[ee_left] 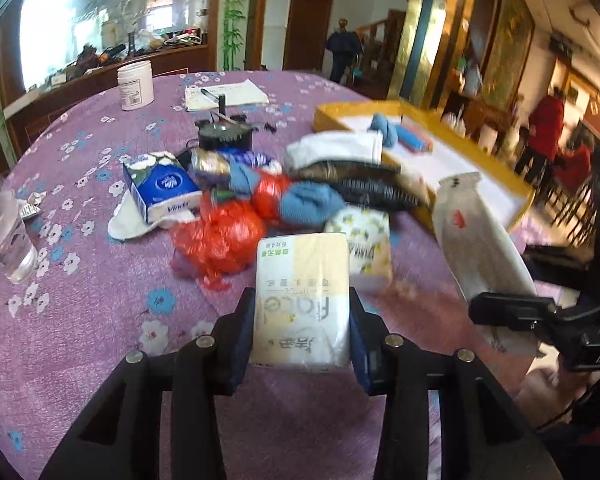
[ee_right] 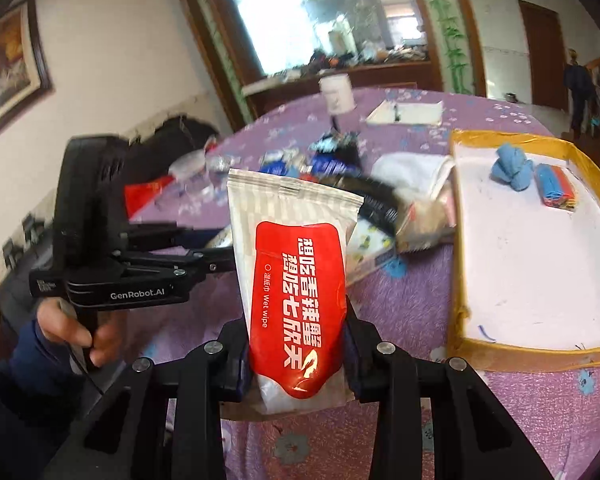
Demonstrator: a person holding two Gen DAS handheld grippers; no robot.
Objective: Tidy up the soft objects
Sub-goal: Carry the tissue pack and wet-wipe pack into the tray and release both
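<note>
Left gripper [ee_left: 302,316]: jaws clamped on a pale yellow-and-white plastic-wrapped tissue pack [ee_left: 302,296], held just above the purple floral tabletop [ee_left: 80,320].

Right gripper [ee_right: 296,344]: jaws clamped on the lower part of a white wet-wipe pouch with a red label [ee_right: 296,280], pouch standing up and tilted toward 11 o'clock.

Yellow-rimmed white tray [ee_right: 532,344] at 3 o'clock in the right wrist view; already inside, near its far end, a balled blue sock [ee_right: 510,170] and a small blue-and-red roll [ee_right: 556,190], close together, contact unclear.

Remaining pile at 12 o'clock of the left gripper: crumpled red plastic bag [ee_left: 216,236], blue-and-white boxed tissue pack [ee_left: 160,188], folded white cloth [ee_left: 336,148], other soft pieces overlapping, too blurred to separate.

Risks:
- Pouch gripped low and slick; likely to pivot or slip between the pads on a quick swing to the tray.
- Both grippers close together; collision probable if both head for the tray at once.
- Clear glass [ee_left: 4,236] at 9 o'clock of the left gripper; sideways sweep could tip it.
- Tissue pack squashy; weak grip may let it sag out.
</note>
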